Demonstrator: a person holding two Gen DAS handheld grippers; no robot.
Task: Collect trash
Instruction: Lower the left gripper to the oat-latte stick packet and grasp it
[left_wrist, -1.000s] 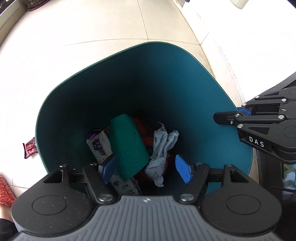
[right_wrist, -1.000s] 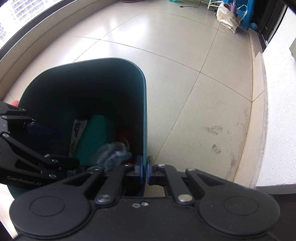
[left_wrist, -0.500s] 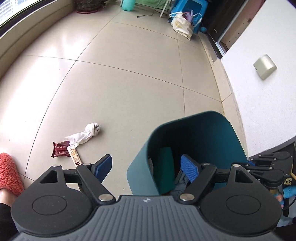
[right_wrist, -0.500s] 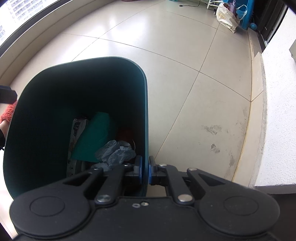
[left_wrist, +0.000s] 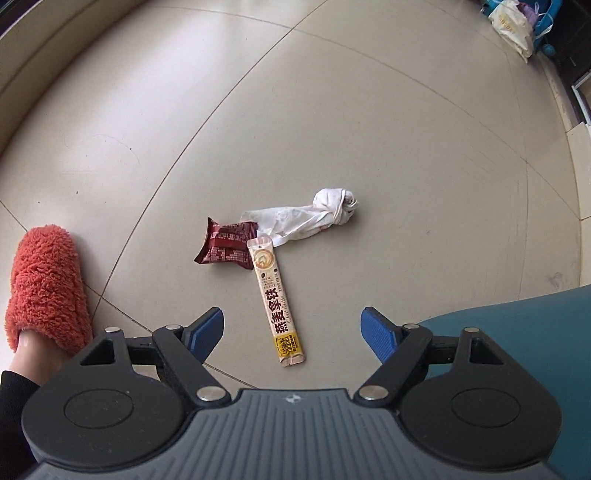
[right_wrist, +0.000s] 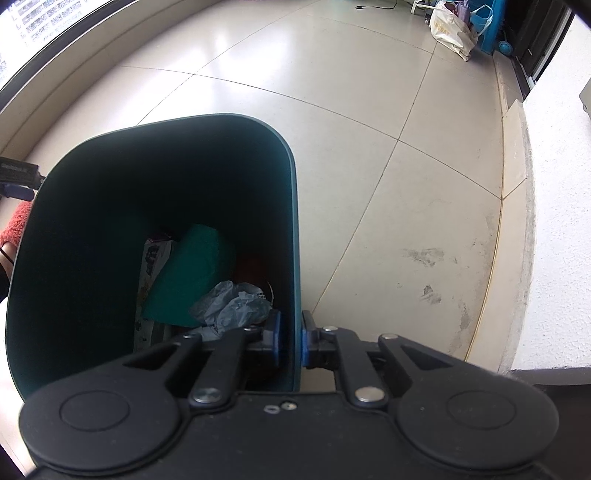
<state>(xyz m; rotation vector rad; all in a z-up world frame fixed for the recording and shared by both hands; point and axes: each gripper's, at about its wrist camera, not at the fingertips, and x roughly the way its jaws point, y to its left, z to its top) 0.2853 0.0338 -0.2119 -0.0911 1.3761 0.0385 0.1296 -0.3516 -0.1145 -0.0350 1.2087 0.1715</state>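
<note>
left gripper aimed steeply down at the tiled floor, jaws spread wide with nothing between the blue pads, having just been opening. below and ahead of it, three pieces of trash on the floor: a long beige sachet lying lengthwise in the gap between the fingers, its top end touching a dark red wrapper and overlapping a twisted white tissue. beside the left finger, a foot in a fuzzy orange slipper; at the right edge, a corner of the teal bin.

right gripper also pointed steeply down, straddling the near right wall of the teal bin, one pad inside and one outside; narrow slits visible between pads and wall after a slight opening of the jaws just now, so no longer clenched on it. inside the bin, a green packet, crumpled grey paper and a printed carton. far off by the wall, a cream bag.
</note>
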